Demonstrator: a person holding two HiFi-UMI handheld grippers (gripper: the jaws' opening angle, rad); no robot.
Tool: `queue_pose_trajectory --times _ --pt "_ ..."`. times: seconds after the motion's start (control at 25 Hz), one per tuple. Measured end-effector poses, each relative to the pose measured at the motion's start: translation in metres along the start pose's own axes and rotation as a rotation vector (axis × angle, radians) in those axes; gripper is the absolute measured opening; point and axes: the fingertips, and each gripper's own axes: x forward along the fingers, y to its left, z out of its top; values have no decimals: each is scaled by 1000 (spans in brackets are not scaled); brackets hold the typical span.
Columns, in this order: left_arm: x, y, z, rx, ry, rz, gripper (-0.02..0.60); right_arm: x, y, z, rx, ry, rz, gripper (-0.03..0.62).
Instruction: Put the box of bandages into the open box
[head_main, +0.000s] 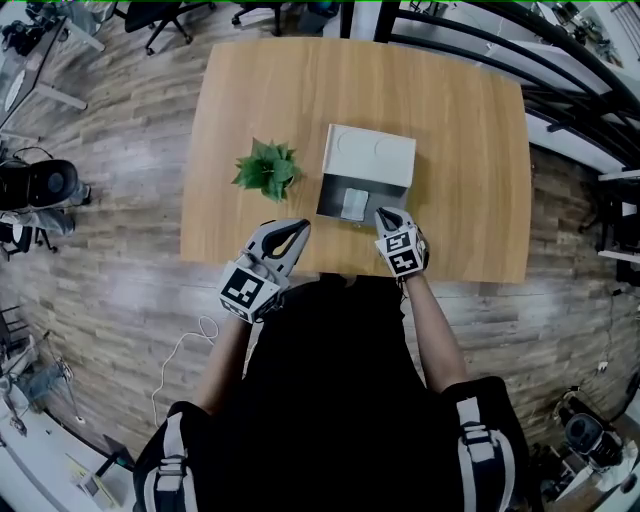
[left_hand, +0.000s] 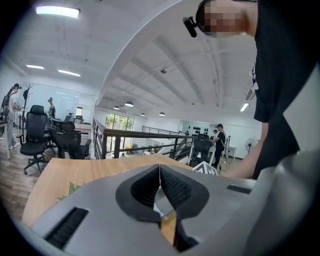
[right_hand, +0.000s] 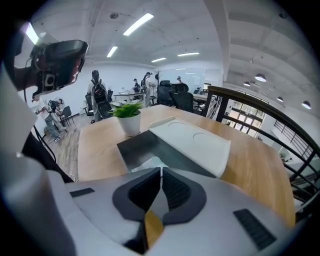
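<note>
While jaws pressed together, left gripper (left_hand: 159, 170), right gripper (right_hand: 161, 172) hold nothing.

Light wooden table (head_main: 460, 150) on a plank floor (head_main: 120, 250), two things sitting on it: a small potted plant (head_main: 267, 168) left of the middle, and just beside it the open box (head_main: 331, 197), near the front edge, white lid (head_main: 368, 155) flipped back.
</note>
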Motion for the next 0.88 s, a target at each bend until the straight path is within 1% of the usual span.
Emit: queue_pose_trajectory --times 0.24,0.48,0.64,0.76,0.88 --pt "4 -8 3 19 2 -27 23 -18 0 1 45 -57 0 26" --pt "10 -13 1 17 4 -51 23 -35 9 13 6 -112 14 25" --pt "14 -16 3 8 -1 -68 23 -47 15 27 -6 -153 26 25" --pt "19 -18 0 14 9 -83 23 -56 19 39 -14 -187 37 25" --pt "24 -20 0 17 10 -104 23 -67 21 50 -44 -219 34 25"
